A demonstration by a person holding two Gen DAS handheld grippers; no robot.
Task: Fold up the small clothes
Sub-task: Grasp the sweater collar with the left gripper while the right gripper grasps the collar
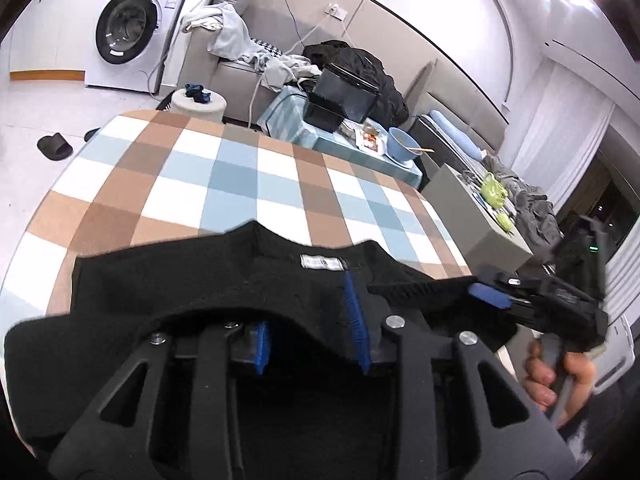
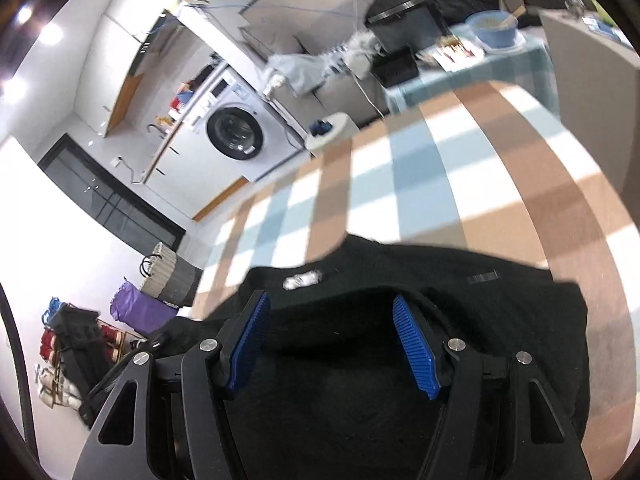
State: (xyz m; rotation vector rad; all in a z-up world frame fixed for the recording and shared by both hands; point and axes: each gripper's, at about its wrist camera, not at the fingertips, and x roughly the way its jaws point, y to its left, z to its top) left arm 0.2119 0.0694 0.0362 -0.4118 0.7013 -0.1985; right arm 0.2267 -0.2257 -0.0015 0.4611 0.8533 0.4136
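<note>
My left tongs (image 1: pixel 312 332) and right tongs (image 2: pixel 336 344) stand spread over the black garment (image 1: pixel 224 280) on the checked bench (image 1: pixel 192 168), its white label (image 1: pixel 322 262) just beyond, ready for folding.

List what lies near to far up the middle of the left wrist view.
left gripper → black garment → white label → checked tablecloth → black box → black clothes heap

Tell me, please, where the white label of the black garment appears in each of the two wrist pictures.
Left wrist view: the white label is just right of centre, at the top edge of the black garment, above the gripper's right blue pad.
Right wrist view: the label is left of centre, blurred, above the left blue pad.
Shared landmark: the washing machine.
</note>
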